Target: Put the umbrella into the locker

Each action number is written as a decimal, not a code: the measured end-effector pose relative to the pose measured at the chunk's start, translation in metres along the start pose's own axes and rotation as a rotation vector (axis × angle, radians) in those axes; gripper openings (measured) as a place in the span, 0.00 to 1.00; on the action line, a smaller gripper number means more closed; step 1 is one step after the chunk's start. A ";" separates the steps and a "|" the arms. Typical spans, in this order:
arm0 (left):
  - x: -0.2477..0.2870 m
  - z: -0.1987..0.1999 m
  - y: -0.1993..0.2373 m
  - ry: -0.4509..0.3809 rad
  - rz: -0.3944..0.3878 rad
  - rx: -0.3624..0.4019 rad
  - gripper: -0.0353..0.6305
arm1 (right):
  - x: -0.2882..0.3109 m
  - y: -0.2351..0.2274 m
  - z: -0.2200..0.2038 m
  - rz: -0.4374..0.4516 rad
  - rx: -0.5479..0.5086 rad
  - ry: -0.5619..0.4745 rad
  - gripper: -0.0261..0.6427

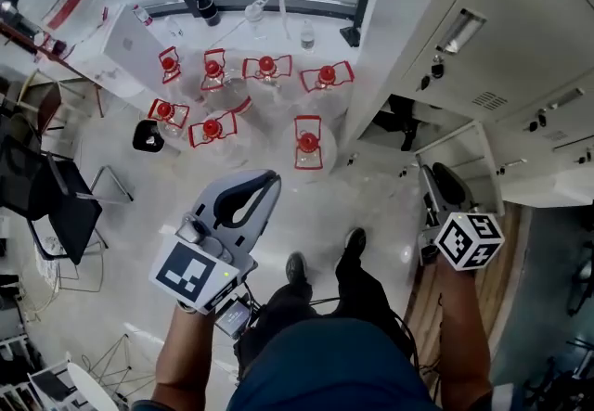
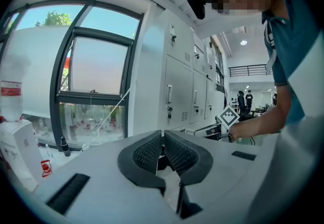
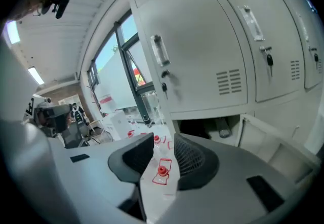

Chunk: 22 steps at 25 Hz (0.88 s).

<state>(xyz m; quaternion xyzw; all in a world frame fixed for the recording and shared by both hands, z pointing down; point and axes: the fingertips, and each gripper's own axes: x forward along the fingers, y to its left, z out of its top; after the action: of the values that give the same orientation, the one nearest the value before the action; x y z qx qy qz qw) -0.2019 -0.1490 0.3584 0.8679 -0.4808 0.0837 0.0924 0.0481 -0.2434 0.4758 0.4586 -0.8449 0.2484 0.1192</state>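
A dark, rolled shape that looks like the umbrella (image 3: 223,128) lies inside the low locker (image 3: 195,128), near its front edge. It is small and in shadow, so how far in it sits cannot be told. The locker's door (image 3: 268,142) stands open, swung out to the right of the opening. The right gripper (image 3: 164,148) is held up before the bank of lockers and aimed a little left of the opening. Its jaws are partly apart with nothing between them; only floor and a red-handled jug show through the gap. The left gripper (image 2: 163,139) is held off to the person's left, jaws closed together on nothing. Clear jugs (image 1: 309,142) with red handles stand on the floor by the window, the nearest close to the locker's corner. The task looks nearly done, with only the door left to close, and the risks lie there. If the umbrella's end reaches past the sill, the closing door could jam on it or knock it out onto the floor. A round, rolled umbrella might also roll forward by itself. The part-open right jaws could catch the door's thin edge and pull it instead of pushing it. A step toward the locker could tip the nearest jug.
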 end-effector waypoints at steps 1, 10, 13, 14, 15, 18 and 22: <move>-0.006 0.008 -0.003 -0.013 -0.005 0.002 0.11 | -0.010 0.012 0.014 0.019 -0.017 -0.023 0.25; -0.044 0.066 -0.035 -0.111 -0.047 0.053 0.11 | -0.098 0.095 0.106 0.140 -0.176 -0.186 0.20; -0.053 0.077 -0.044 -0.135 -0.066 0.064 0.11 | -0.124 0.112 0.122 0.149 -0.184 -0.220 0.18; -0.056 0.080 -0.047 -0.140 -0.071 0.067 0.11 | -0.132 0.117 0.126 0.151 -0.187 -0.229 0.18; -0.058 0.082 -0.049 -0.144 -0.075 0.069 0.11 | -0.140 0.122 0.130 0.153 -0.192 -0.238 0.17; -0.066 0.088 -0.054 -0.158 -0.085 0.072 0.11 | -0.159 0.132 0.137 0.154 -0.194 -0.260 0.16; -0.074 0.091 -0.059 -0.169 -0.102 0.074 0.11 | -0.177 0.139 0.138 0.136 -0.187 -0.271 0.14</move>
<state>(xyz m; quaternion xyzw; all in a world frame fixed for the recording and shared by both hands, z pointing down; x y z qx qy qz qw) -0.1851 -0.0794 0.2480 0.8980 -0.4388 0.0229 0.0236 0.0330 -0.1268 0.2396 0.4165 -0.9017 0.1120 0.0292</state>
